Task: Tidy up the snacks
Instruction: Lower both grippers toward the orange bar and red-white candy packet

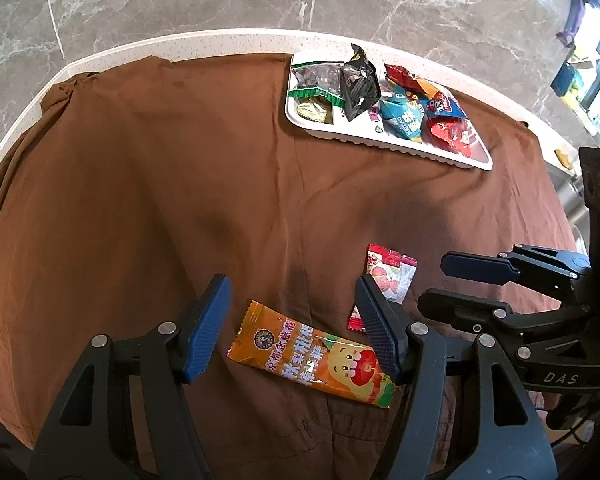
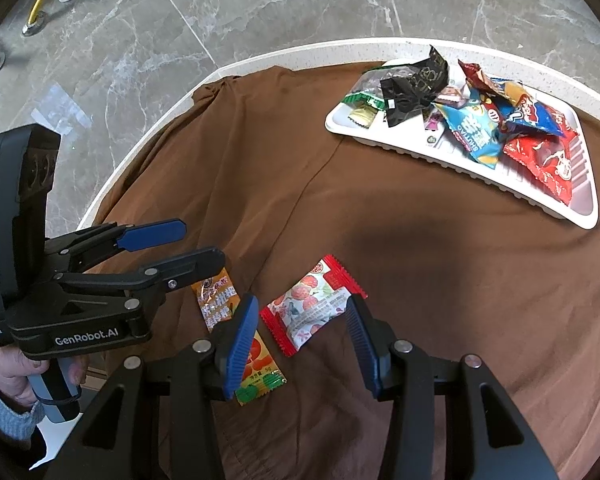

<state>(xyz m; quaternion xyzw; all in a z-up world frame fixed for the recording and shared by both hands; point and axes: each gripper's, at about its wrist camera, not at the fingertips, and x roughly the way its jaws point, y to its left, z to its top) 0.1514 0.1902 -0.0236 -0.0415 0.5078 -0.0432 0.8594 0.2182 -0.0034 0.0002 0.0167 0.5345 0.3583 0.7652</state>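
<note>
An orange candy packet [image 1: 312, 354] lies on the brown cloth between the open fingers of my left gripper [image 1: 292, 300]. A red and white strawberry packet [image 2: 314, 306] lies between the open fingers of my right gripper [image 2: 302, 316]; it also shows in the left wrist view [image 1: 388, 280]. The orange packet [image 2: 236, 320] lies just left of it, partly behind my right gripper's left finger. The left gripper [image 2: 188, 246] is open at the left. The right gripper [image 1: 436, 280] is open at the right. A white tray [image 1: 404, 150] [image 2: 420, 152] at the far right holds several snack bags.
The brown cloth [image 1: 160, 180] covers a round white table whose rim [image 1: 100, 60] shows at the far side. Grey marble floor [image 2: 180, 20] lies beyond. Yellow pipe and fittings [image 2: 40, 4] stand on the floor at far left.
</note>
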